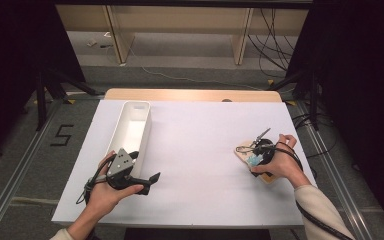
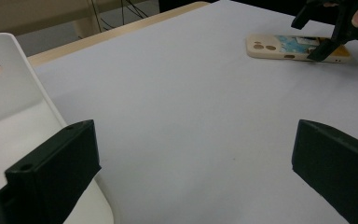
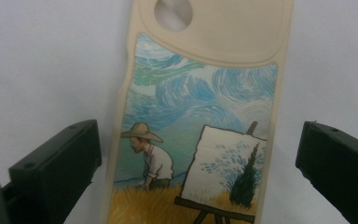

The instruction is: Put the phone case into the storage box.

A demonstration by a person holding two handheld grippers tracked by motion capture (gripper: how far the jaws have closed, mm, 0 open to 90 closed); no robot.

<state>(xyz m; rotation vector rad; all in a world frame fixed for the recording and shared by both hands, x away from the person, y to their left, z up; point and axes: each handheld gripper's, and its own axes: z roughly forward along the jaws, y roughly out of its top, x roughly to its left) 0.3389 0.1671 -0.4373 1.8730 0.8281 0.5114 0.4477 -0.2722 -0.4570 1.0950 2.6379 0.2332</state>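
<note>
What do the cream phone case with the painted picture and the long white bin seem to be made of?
The cream phone case with the painted picture looks like soft matte silicone or rubbery plastic: rounded edges, no glare, printed artwork. The long white bin looks like rigid moulded plastic with a smooth, faintly glossy finish, thin even walls and rounded corners.

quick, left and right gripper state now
left gripper: open, holds nothing, beside the bin
right gripper: open, straddling the phone case, not gripping it

The one thing I can read is a black figure "5" (image 1: 62,135) marked on the grey floor (image 1: 25,165), off to the left of the bench (image 1: 195,165).
</note>
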